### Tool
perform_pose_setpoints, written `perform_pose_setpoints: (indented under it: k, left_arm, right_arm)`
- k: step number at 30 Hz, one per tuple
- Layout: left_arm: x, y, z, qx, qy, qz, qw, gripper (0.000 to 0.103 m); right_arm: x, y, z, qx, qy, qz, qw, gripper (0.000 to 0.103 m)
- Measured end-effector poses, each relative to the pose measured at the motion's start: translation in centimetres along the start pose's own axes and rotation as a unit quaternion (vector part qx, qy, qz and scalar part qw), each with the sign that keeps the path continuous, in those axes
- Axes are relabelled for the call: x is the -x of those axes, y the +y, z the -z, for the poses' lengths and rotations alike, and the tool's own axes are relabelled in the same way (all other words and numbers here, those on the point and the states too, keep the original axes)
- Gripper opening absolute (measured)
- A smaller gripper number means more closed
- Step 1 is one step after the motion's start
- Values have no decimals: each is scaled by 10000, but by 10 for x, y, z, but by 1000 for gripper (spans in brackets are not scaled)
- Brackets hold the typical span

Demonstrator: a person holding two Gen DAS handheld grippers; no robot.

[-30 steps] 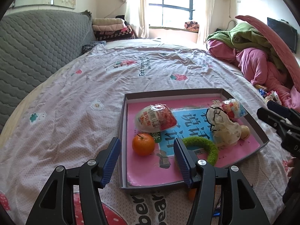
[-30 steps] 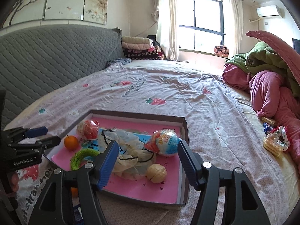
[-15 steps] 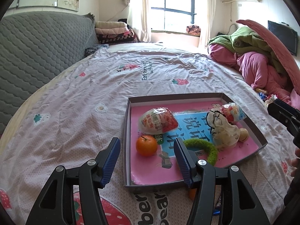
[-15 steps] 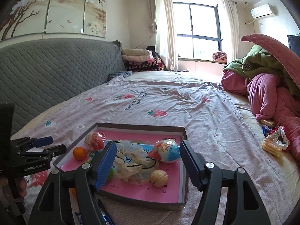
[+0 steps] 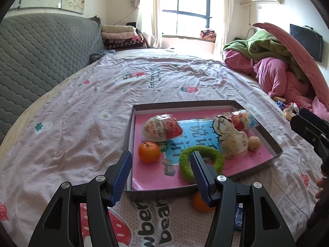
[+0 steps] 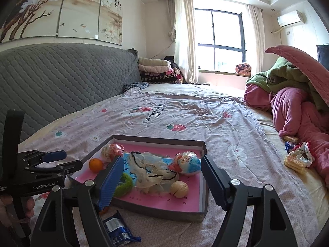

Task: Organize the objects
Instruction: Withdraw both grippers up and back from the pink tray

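A: Hovering over the bedsheet (image 5: 86, 123), the left gripper (image 5: 160, 166) hangs with ribbed blue pads spread wide and nothing between them, near the front edge of the tray (image 5: 128, 135).

B: Same for the right gripper (image 6: 162, 177): released, gap wide, pads bare. It sits just short of the tray (image 6: 202, 187) too.

A: That tray is a shallow cardboard box, grey walls, glossy pink liner with a blue printed panel. Inside, a smooth round orange (image 5: 149, 152) at front left, and behind it a dome-shaped snack in crinkly red-and-white film (image 5: 162, 127).

B: From my side, a fuzzy green ring (image 6: 124, 184) lies at the front, half hidden by my left pad. A crumpled translucent bag (image 6: 148, 168) with black cord sprawls in the middle, a wrapped egg (image 6: 188, 163) beside it, and a pale ridged nut (image 6: 179, 189) in front of that.

A: Outside the tray, a second orange (image 5: 199, 204) peeks from behind my right finger, on the sheet against the front wall.

B: And a shiny blue packet (image 6: 118, 229) lies flat on the sheet, just in front of the tray.
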State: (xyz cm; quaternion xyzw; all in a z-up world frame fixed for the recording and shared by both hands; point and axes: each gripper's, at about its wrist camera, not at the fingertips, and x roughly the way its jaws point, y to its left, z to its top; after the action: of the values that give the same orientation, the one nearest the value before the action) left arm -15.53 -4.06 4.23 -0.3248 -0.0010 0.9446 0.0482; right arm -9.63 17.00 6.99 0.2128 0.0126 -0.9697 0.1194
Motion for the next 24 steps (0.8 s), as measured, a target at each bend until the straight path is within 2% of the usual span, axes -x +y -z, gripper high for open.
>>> perform_pose_setpoints:
  k: [24]
  left_arm:
    - [13, -15, 21, -99, 107, 97, 9998, 61]
  right_arm:
    - [16, 23, 28, 261, 343, -295, 9986, 78]
